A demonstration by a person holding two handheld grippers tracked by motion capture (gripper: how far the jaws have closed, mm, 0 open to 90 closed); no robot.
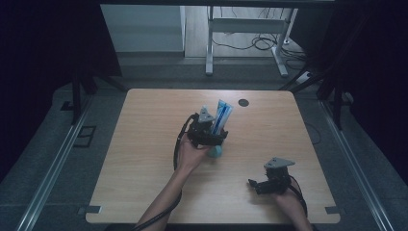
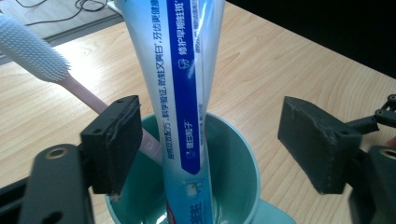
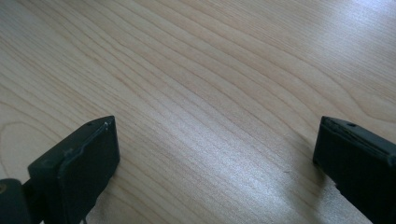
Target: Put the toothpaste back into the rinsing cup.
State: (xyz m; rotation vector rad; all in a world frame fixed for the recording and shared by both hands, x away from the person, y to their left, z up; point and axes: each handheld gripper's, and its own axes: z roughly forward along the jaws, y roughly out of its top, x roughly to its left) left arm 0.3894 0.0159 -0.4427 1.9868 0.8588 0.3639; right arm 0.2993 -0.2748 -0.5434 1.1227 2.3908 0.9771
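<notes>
Left gripper view looks down on a teal cup [image 2: 233, 154] with a toothbrush [image 2: 56, 70] leaning out to the left, bristle head up, and a toothpaste tube [image 2: 182, 93] standing nearly upright, its long axis running up between the wide-open jaws, touching neither. High view puts the left gripper [image 1: 208, 135] right at the cup [image 1: 216, 151] mid-table, so that hand is nearer; the right gripper [image 1: 260, 185], jaws also spread and empty, rests well apart near the front edge of the table [image 1: 144, 144].

Near your table's [image 1: 144, 144] middle, the tube [image 2: 187, 93] and brush [image 2: 42, 60] stand in the cup [image 2: 233, 172], brush left of tube. Your left gripper [image 1: 208, 139] sits at the cup; your right gripper [image 1: 255, 185] lies well apart, toward the near right corner.
</notes>
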